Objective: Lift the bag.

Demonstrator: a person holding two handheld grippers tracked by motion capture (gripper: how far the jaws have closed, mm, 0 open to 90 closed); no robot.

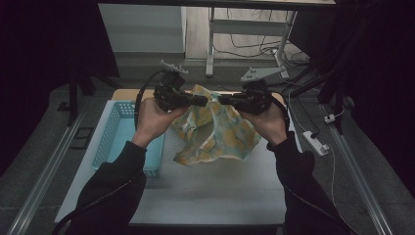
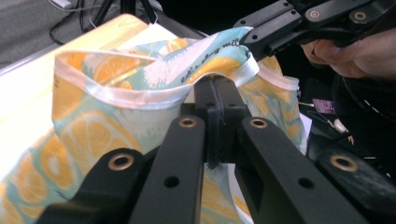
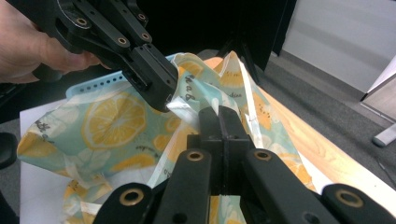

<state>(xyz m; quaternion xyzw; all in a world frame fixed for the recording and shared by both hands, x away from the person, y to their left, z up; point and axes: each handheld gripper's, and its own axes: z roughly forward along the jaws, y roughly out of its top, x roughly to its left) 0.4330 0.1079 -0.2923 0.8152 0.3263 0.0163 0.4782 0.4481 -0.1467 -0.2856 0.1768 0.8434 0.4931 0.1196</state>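
A pale green cloth printed with orange lemon slices [image 1: 215, 132] hangs between both hands above the white table [image 1: 210, 191], its lower part draping down to it. My left gripper [image 1: 203, 100] is shut on the cloth's white-hemmed top edge [image 2: 154, 95]. My right gripper [image 1: 221, 99] is shut on the same edge a little to the right, its jaws pinching folded cloth [image 3: 187, 100]. The two gripper tips almost meet. In the right gripper view the left gripper [image 3: 161, 100] comes in from the upper left; in the left gripper view the right gripper [image 2: 252, 44] comes in from the upper right.
A light blue plastic basket [image 1: 115, 132] stands on the left of the table, under the left forearm. A wooden board [image 3: 299, 140] lies beneath the cloth at the back. A white power strip [image 1: 315, 143] lies on the floor at the right. Table legs and cables stand behind.
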